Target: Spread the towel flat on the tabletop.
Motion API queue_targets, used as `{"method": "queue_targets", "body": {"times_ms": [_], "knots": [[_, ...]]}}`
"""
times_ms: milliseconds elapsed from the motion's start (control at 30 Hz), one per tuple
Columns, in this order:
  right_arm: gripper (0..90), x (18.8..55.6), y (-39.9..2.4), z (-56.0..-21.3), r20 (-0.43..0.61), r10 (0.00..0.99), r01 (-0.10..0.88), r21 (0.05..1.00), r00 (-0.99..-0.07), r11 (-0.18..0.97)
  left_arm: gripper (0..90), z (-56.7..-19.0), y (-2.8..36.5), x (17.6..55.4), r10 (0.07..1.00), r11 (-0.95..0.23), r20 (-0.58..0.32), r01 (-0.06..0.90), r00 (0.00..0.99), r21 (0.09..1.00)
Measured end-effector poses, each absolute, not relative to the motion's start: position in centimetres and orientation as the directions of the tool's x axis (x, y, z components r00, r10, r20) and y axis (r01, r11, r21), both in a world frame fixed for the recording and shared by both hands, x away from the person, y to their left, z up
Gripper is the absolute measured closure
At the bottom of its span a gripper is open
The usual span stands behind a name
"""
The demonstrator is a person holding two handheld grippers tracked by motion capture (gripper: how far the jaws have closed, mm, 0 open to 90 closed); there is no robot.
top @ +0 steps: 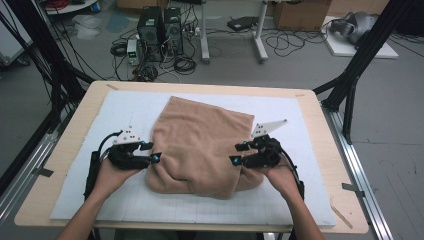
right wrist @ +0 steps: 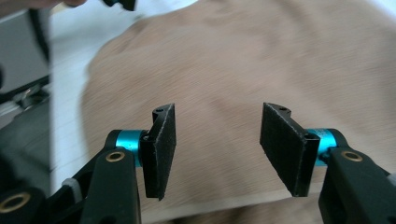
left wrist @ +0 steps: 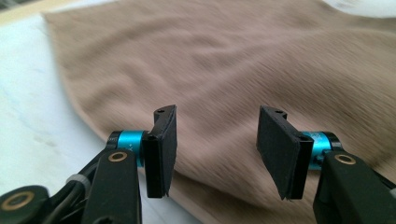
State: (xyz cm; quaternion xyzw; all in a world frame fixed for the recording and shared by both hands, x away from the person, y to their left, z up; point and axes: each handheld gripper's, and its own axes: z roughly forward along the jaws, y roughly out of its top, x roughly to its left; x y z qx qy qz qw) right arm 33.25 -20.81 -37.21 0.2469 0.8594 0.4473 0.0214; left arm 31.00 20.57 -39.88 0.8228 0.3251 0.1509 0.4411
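My left gripper has its jaws parted about halfway with nothing between them, and my right gripper is likewise spread and empty. The tan towel lies folded between the two tools, its side edges just at their tips, spread ahead of both pairs of pads in the gripper views. Beneath it sits the white mat on the wooden table.
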Motion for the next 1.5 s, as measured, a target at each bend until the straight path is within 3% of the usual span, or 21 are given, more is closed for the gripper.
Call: {"method": "queue_targets", "body": {"times_ms": [333,467,700,1100,1200,1267,1500], "knots": [[46.3,29.4,-17.9,-40.3,0.174,0.373,0.37,0.743,-0.911,0.558,46.8,-42.6,20.3,27.6,0.617,-0.476,-0.059,0.432,0.785,0.766],[56.9,29.5,-17.2,-41.6,0.162,0.382,0.375,0.716,-0.91,0.589,59.6,-44.0,19.9,27.6,0.585,-0.524,-0.072,0.444,0.808,0.727],[74.7,29.9,-16.9,-41.8,0.143,0.379,0.361,0.711,-0.914,0.603,85.0,-43.9,19.8,27.6,0.572,-0.503,-0.092,0.438,0.815,0.745],[75.6,32.7,-18.4,-37.2,0.135,0.395,0.354,0.751,-0.909,0.558,86.5,-41.7,21.2,29.2,0.632,-0.35,-0.149,0.451,0.761,0.821],[75.8,34.2,-18.6,-37.3,0.16,0.42,0.387,0.749,-0.893,0.537,86.6,-40.7,21.1,30.7,0.673,-0.319,-0.131,0.446,0.728,0.837],[75.8,35.4,-18.5,-37.9,0.117,0.464,0.396,0.722,-0.878,0.567,86.6,-40.5,20.8,32.0,0.702,-0.317,-0.111,0.449,0.703,0.835],[75.5,38.4,-18.6,-40.8,0.165,0.513,0.464,0.706,-0.843,0.535,86.5,-42.8,19.0,35.7,0.742,-0.35,-0.114,0.526,0.661,0.775]]}}
